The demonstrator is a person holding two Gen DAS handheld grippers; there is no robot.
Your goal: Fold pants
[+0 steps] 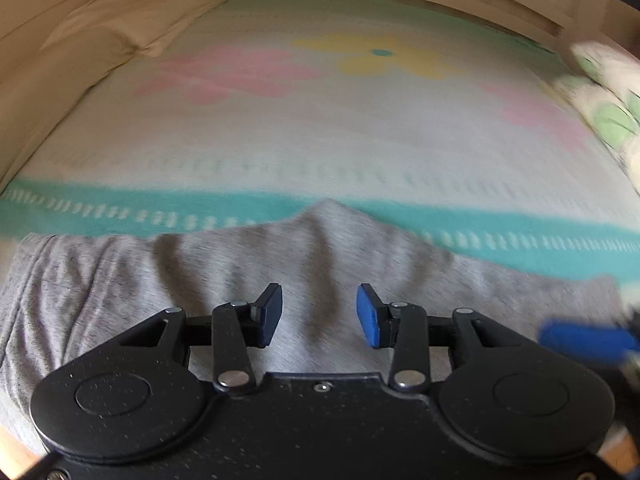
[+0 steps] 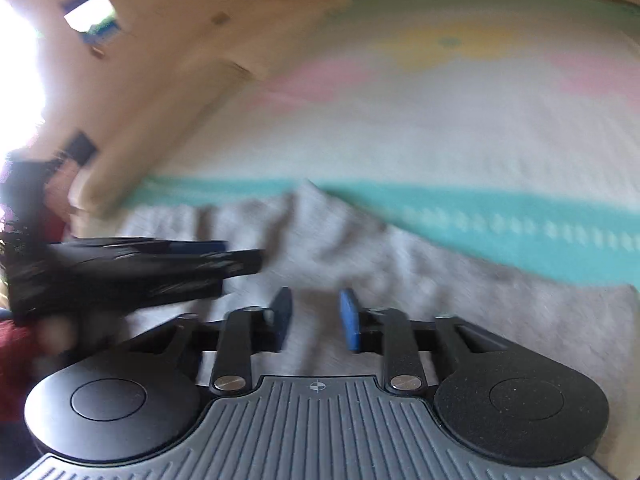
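Note:
Grey pants (image 1: 240, 272) lie spread across the near part of a bed, their far edge rising to a pointed peak against the teal stripe. My left gripper (image 1: 319, 316) hovers over them, open, with only the cloth below showing in the gap. In the right wrist view the pants (image 2: 440, 292) fill the lower half. My right gripper (image 2: 316, 318) is open too, its blue pads apart with nothing pinched. The left gripper (image 2: 240, 256) reaches in from the left, blurred. A blue pad of the right gripper (image 1: 588, 338) shows at the right edge of the left wrist view.
The pants rest on a pale blanket (image 1: 320, 128) with a teal band and pink and yellow flowers. A wooden bed frame (image 1: 36, 92) runs along the left and far sides. A beige pillow (image 1: 132, 20) and a floral pillow (image 1: 608, 92) sit at the far corners. A red sleeve (image 2: 16, 344) shows.

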